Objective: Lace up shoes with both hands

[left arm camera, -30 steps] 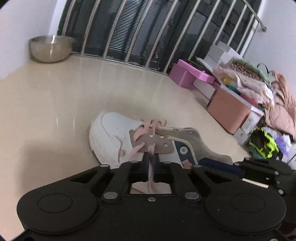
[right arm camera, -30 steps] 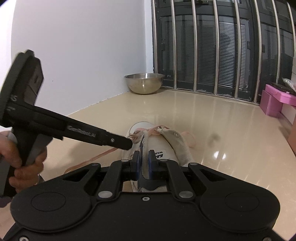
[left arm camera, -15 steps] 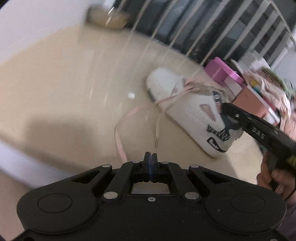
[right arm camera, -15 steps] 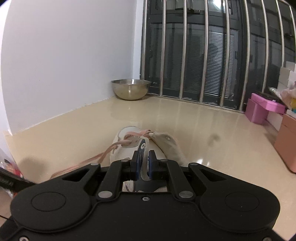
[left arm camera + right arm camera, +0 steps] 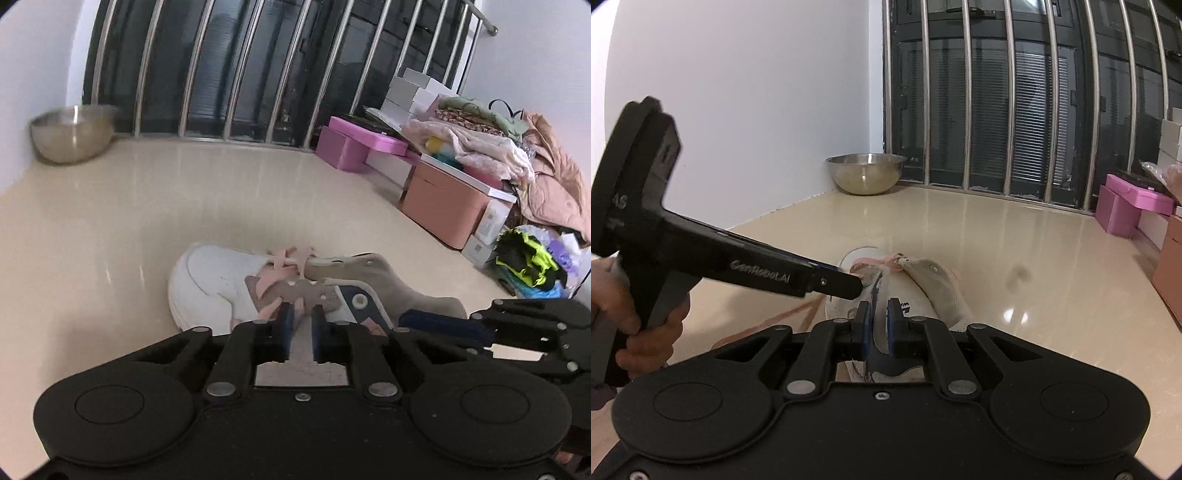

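Note:
A white sneaker [image 5: 218, 277] with a beige tongue [image 5: 373, 273] lies on the cream floor, toe to the left. Pink lace [image 5: 280, 275] crosses its lower eyelets, and loose lace [image 5: 786, 317] trails over the floor. My left gripper [image 5: 301, 319] stands a little open at the grey eyelet panel [image 5: 314, 293], a bit of pink lace between its tips. In the right wrist view the left gripper [image 5: 851, 286] reaches in from the left to the eyelets, held by a hand [image 5: 646, 332]. My right gripper [image 5: 879, 314] is shut on the shoe's collar edge at the heel.
A steel bowl [image 5: 866, 173] sits by the barred window [image 5: 1015, 103] in the far corner. Pink boxes [image 5: 354, 146], a salmon bin [image 5: 443, 206] and piled clothes [image 5: 517, 155] line the right wall. The right tool's black frame [image 5: 535, 325] sits close beside my left gripper.
The left gripper, drawn away shut half a second ago with the lace trailing out, has come back to the eyelets and opened a little. The right gripper has kept its hold.

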Demonstrator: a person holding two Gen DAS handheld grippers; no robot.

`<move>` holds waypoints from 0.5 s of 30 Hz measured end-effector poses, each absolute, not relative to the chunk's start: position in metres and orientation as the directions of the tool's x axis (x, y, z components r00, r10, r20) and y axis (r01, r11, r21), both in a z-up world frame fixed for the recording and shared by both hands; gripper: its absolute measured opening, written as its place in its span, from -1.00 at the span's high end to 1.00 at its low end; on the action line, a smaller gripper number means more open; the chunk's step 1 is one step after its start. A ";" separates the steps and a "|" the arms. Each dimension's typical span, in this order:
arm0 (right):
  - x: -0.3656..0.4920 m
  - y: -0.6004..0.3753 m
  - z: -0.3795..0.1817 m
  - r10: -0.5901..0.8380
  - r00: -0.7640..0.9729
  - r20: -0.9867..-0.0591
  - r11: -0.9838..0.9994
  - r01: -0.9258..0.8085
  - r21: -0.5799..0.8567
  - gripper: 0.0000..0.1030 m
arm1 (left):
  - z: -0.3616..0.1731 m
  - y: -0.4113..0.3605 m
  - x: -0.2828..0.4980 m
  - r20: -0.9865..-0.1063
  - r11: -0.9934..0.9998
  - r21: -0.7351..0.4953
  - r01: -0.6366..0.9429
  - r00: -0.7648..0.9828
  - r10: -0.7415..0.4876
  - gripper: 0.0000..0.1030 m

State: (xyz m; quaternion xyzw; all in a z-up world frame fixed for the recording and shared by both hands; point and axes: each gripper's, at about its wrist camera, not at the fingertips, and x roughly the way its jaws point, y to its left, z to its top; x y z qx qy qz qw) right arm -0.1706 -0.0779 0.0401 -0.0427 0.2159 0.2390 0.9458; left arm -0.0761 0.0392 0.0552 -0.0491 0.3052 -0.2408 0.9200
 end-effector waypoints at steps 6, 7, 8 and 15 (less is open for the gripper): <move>-0.171 -0.080 0.039 0.444 0.791 -0.422 0.878 -0.478 0.028 0.87 | 0.040 0.061 -0.077 -0.552 0.873 -0.359 0.331 0.679 -0.485 0.99; -0.171 -0.080 0.039 0.445 0.791 -0.420 0.877 -0.479 0.028 0.87 | 0.038 0.068 -0.076 -0.542 0.857 -0.407 0.318 0.671 -0.506 0.99; -0.171 -0.080 0.039 0.444 0.791 -0.420 0.878 -0.478 0.029 0.87 | 0.036 0.075 -0.078 -0.518 0.827 -0.472 0.306 0.663 -0.541 1.00; -0.170 -0.080 0.039 0.426 0.800 -0.423 0.889 -0.457 0.032 0.87 | 0.041 0.115 -0.105 -0.451 0.764 -0.609 0.212 0.700 -0.554 1.00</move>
